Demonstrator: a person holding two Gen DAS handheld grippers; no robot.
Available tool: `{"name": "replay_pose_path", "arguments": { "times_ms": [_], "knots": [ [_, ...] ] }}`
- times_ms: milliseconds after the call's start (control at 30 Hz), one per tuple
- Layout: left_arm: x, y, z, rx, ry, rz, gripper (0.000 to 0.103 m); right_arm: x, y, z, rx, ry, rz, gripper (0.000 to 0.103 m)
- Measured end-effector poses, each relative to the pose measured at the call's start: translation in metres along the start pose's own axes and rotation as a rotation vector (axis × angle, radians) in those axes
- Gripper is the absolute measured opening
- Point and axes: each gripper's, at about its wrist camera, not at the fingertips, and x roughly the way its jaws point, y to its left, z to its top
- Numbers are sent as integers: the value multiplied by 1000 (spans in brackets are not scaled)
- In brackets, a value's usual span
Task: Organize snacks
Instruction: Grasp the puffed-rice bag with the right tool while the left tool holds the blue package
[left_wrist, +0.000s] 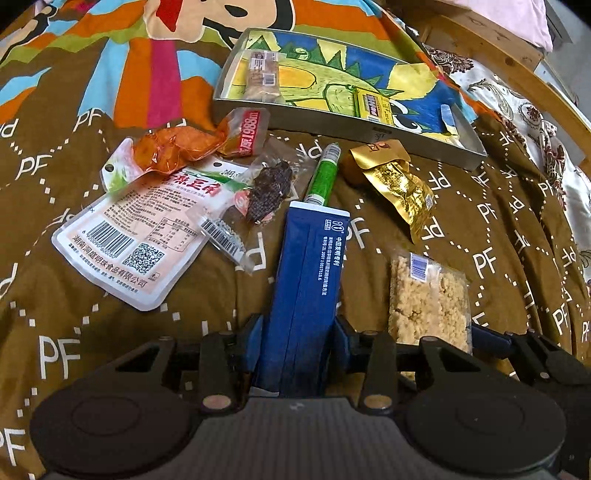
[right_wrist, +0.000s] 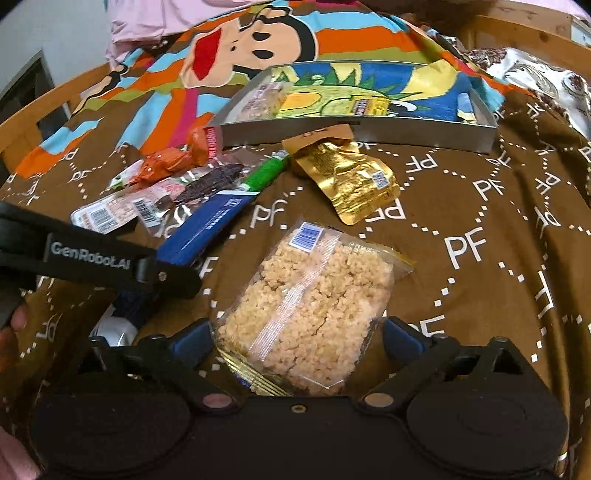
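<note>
Brown bedspread (left_wrist: 498, 236) with white lettering covers the bed and carries the snacks. At the left lies a white pouch (left_wrist: 136, 236), an orange packet (left_wrist: 177, 147) across its top corner, then a clear packet with a dark snack (left_wrist: 266, 192). Mid-frame, the left hand-held gripper (left_wrist: 299, 343) is clamped on a blue carton (left_wrist: 310, 266), whose far end touches a green tube (left_wrist: 323, 173). Right of these sit a gold pouch (left_wrist: 402, 184) and a rice-crisp bar (right_wrist: 306, 314), which lies between the wide-apart jaws of the right hand-held gripper (right_wrist: 299, 332), untouched. Beyond them, a grey tray (left_wrist: 413, 138) holds two snacks.
</note>
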Motion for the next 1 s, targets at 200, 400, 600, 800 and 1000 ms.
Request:
{"name": "replay_pose_path", "arguments": {
  "times_ms": [200, 400, 600, 800, 1000],
  "knots": [
    [8, 4, 5, -37, 28, -43, 61, 11, 8, -2, -55, -7, -63, 102],
    [11, -7, 3, 28, 34, -16, 63, 8, 7, -3, -42, -3, -72, 95],
    [8, -16, -1, 135, 23, 63, 42, 1, 15, -6, -92, -27, -94, 86],
    [3, -14, 0, 124, 11, 55, 37, -4, 21, -8, -150, -49, -125, 85],
    [-3, -11, 1, 96, -11, 44, 37, -7, 38, -14, -332, -106, -221, 84]
  ]
}}
